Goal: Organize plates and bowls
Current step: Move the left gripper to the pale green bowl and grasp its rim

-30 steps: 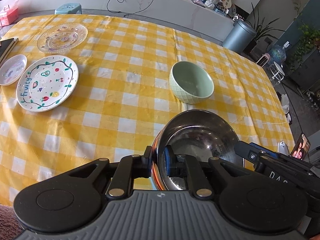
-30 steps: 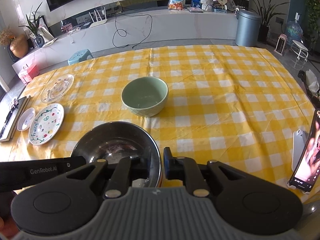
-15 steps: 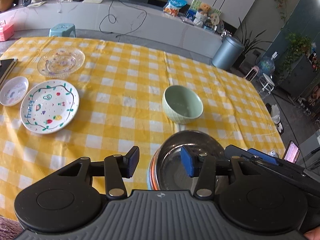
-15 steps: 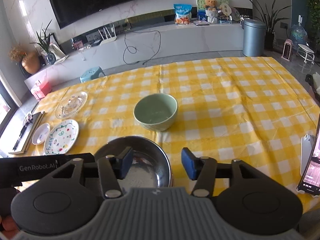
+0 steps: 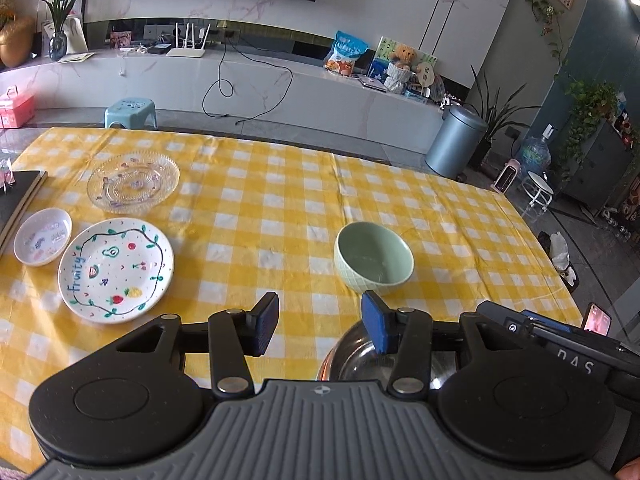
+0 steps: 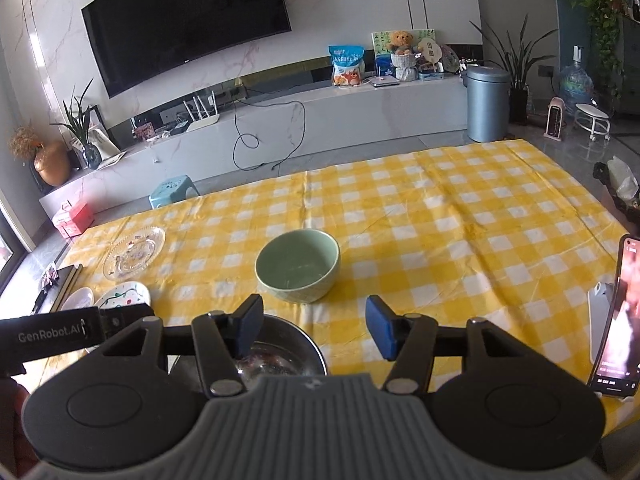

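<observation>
A steel bowl [image 5: 352, 360] sits on the yellow checked tablecloth [image 5: 260, 208] at the near edge, below both grippers; it also shows in the right wrist view [image 6: 280, 356]. A green bowl [image 5: 374, 258] stands just beyond it, also in the right wrist view [image 6: 298, 272]. At the left lie a fruit-painted plate [image 5: 116, 270], a clear glass plate [image 5: 134, 182] and a small white dish [image 5: 43, 236]. My left gripper [image 5: 320, 328] is open and empty above the steel bowl's left rim. My right gripper [image 6: 314, 326] is open and empty above its right rim.
A dark book [image 5: 18, 196] lies at the table's left edge. A phone on a stand [image 6: 616, 320] stands at the right edge. Beyond the table are a blue stool [image 5: 130, 110] and a grey bin [image 5: 456, 146].
Both grippers were shut on the steel bowl's rim. They have opened, let go of it, and pulled back and up. The bowl rests on the table.
</observation>
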{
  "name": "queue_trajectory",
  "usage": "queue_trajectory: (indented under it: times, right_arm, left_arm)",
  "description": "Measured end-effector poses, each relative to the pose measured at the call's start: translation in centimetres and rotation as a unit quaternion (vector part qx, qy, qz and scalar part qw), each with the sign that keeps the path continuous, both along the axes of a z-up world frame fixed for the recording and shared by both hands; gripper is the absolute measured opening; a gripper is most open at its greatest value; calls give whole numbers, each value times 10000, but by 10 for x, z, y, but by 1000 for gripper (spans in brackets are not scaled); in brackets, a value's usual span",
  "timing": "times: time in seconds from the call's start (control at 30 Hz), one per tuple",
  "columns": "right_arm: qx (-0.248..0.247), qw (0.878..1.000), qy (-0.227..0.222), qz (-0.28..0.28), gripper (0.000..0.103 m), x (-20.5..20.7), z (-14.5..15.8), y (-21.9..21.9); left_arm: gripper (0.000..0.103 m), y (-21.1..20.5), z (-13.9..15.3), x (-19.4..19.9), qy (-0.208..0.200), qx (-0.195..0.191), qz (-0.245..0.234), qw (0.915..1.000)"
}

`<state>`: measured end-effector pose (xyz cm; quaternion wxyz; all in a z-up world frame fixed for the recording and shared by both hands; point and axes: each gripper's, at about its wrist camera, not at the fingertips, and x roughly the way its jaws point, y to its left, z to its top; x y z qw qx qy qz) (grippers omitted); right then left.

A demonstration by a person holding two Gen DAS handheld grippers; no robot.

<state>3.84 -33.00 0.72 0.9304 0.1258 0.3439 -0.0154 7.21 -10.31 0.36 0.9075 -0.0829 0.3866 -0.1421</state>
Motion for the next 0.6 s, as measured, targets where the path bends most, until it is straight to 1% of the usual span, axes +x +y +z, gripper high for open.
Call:
queue_trajectory:
  times: [0.2,0.37,0.47,0.5,0.6]
  right_arm:
    - [74,9995,177,-233,57,18,1,-6]
    - [-14,9991,257,-339,57,39,6,-6]
    - [-39,9991,212,-362,61,54,14,-5]
    - [-60,9991,177,-378,65,60,17,-5]
    - [-49,9991,135,-390,68,78,23,-3]
  left_arm:
    - [55,1,4,15,141,-185,-78,9997]
    - [61,-5,7,27,156,-116,-156,9997]
    - [65,-8,10,36,160,-118,-182,9996]
    - [65,-8,11,39,158,-122,-193,9996]
    - [67,-11,12,49,142,-83,-210,9996]
